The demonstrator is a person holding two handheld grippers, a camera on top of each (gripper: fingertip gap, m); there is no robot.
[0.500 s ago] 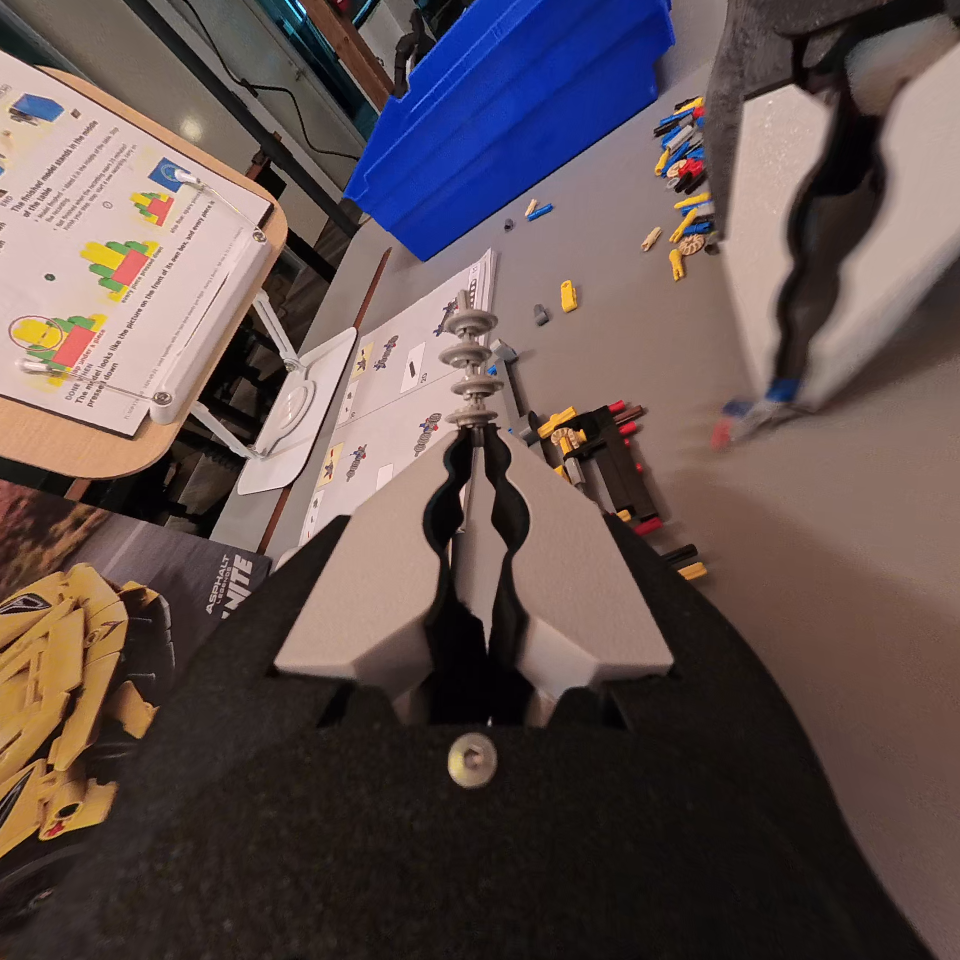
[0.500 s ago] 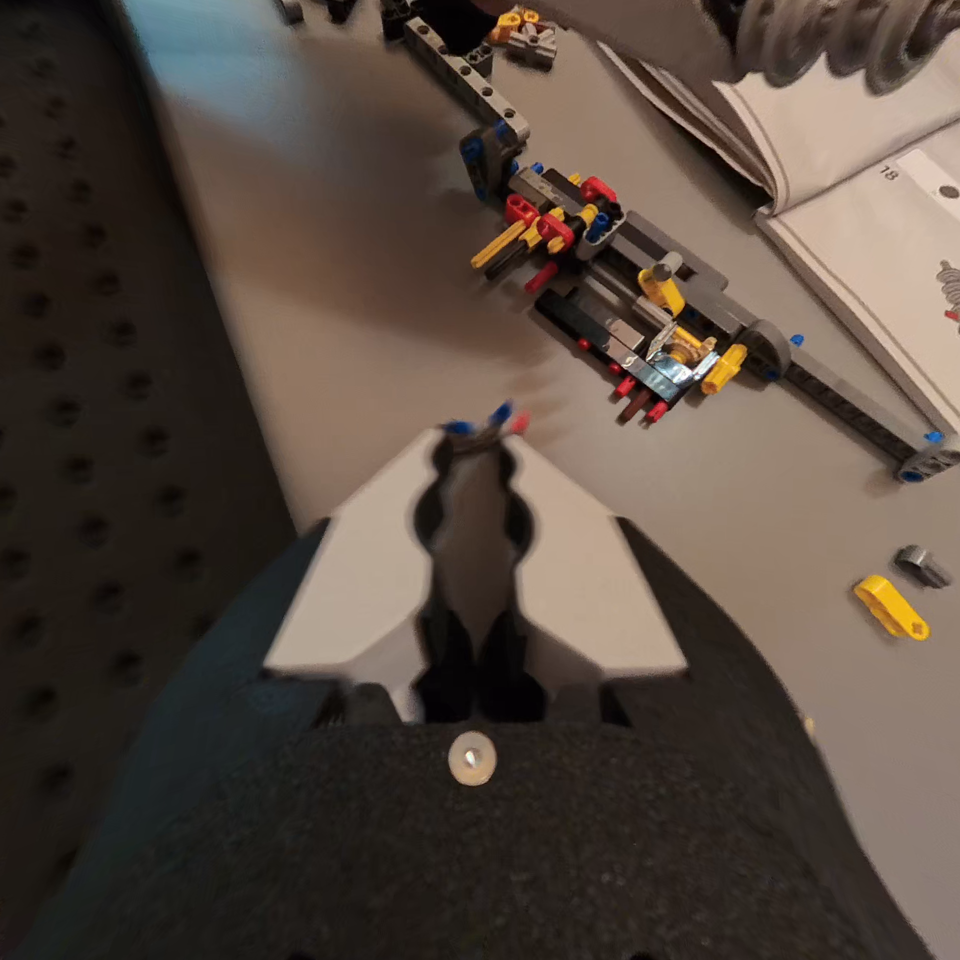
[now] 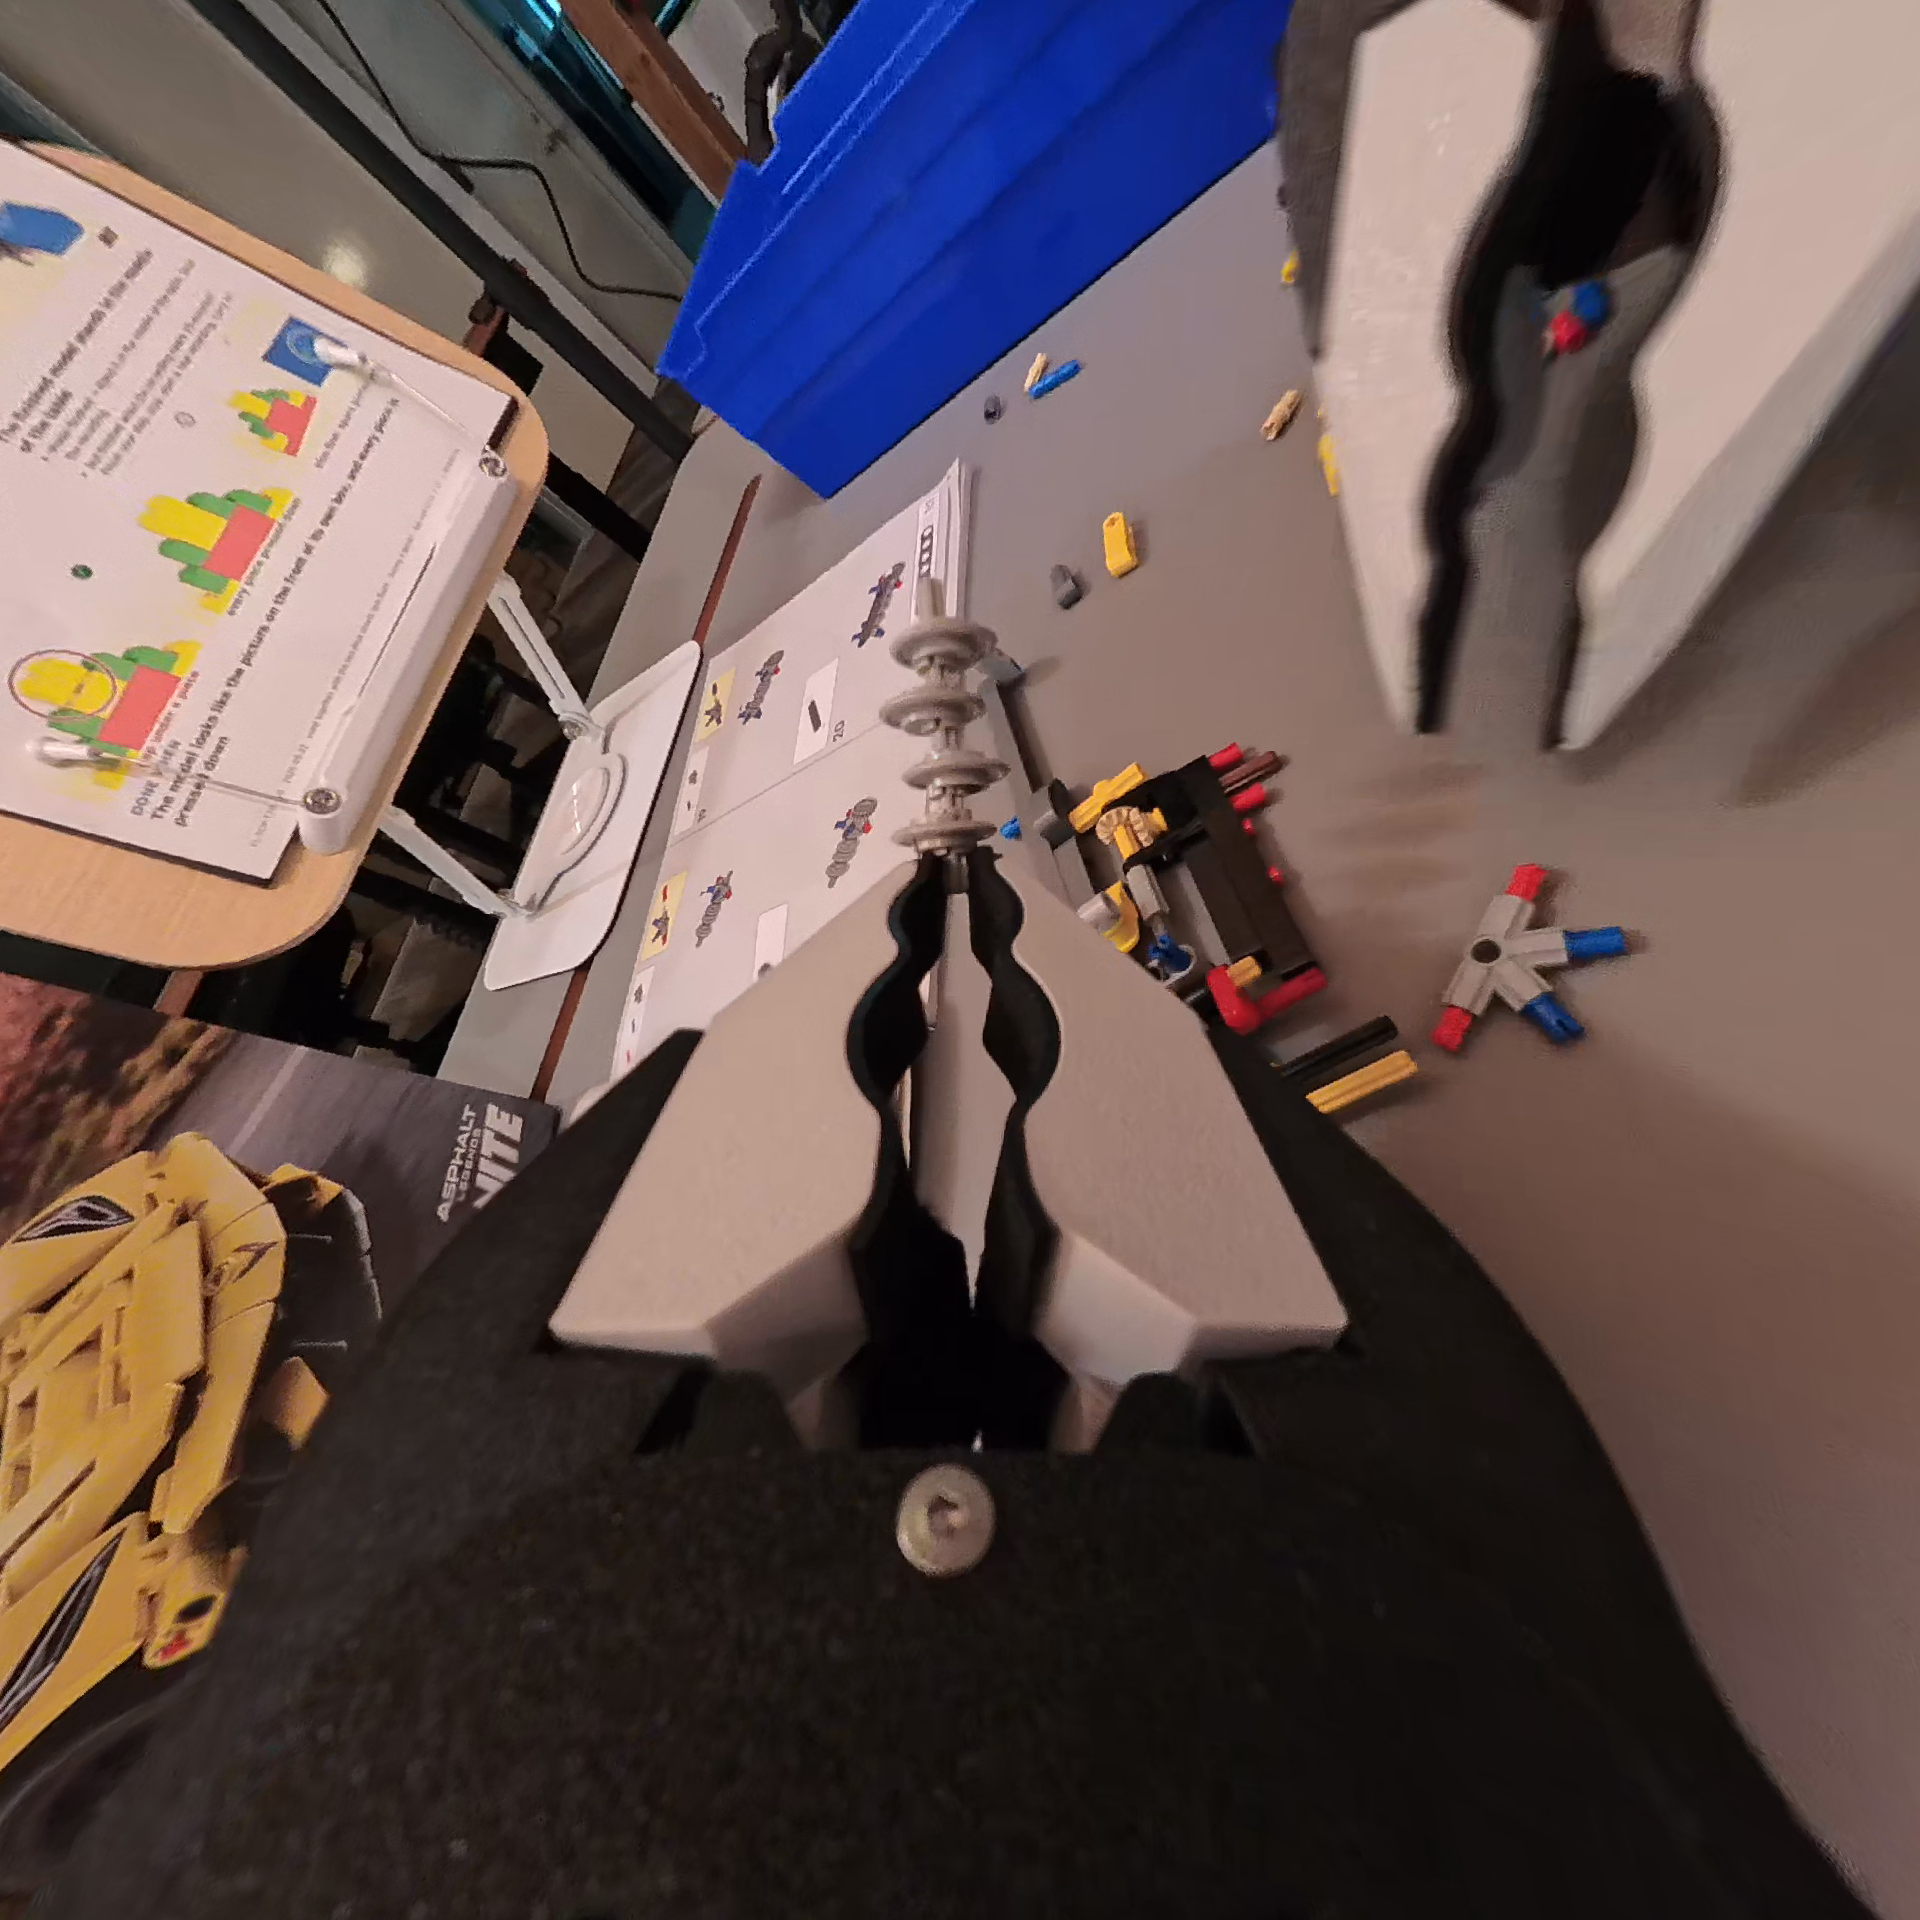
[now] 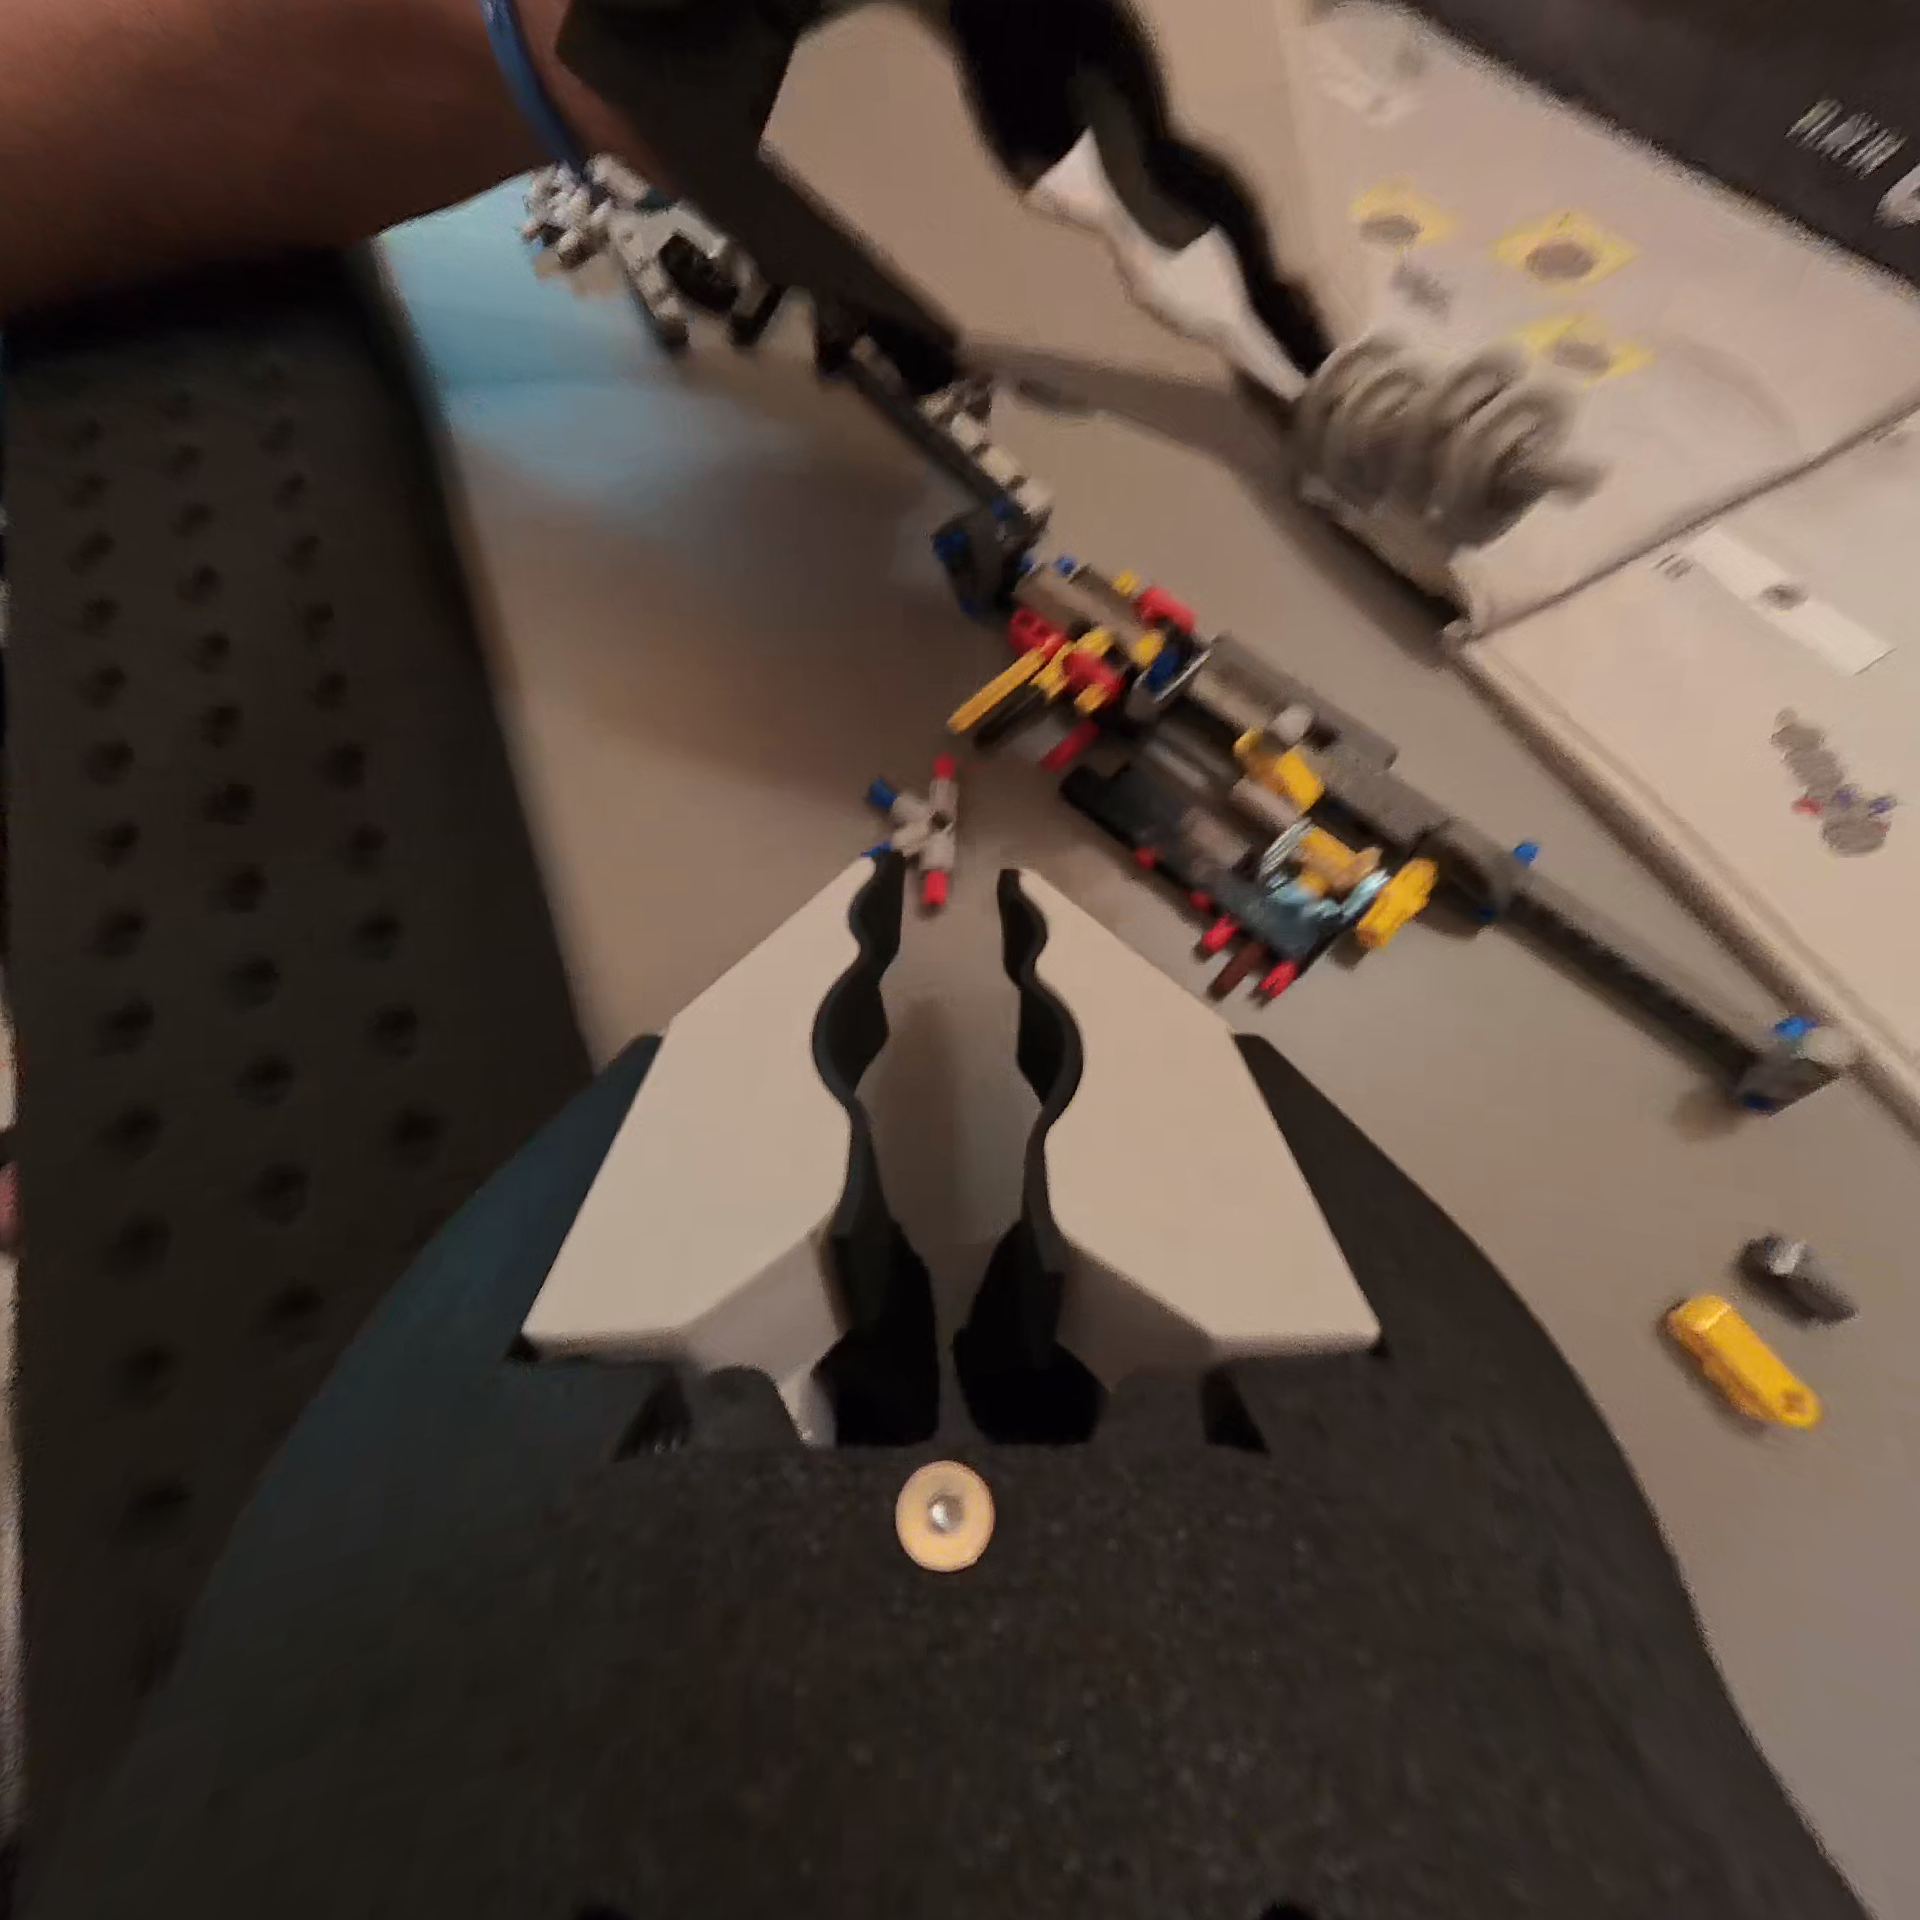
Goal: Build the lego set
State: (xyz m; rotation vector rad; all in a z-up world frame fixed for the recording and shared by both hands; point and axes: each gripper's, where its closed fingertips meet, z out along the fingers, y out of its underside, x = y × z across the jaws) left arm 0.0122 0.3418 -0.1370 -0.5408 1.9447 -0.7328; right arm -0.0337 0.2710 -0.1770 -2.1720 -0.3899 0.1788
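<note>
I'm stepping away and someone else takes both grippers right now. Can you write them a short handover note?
Left gripper: shut on the grey disc-stacked axle, held up over the open instruction booklet.
Right gripper: open, empty, raised above the table.
The small grey connector with red and blue pins lies loose on the table, just ahead of the right fingertips.
The partly built chassis lies beside the booklet; spare pieces are scattered by the blue bin.
Done: chassis started, axle assembled.
Left: probably fit the axle and connector, then the rest.
</note>
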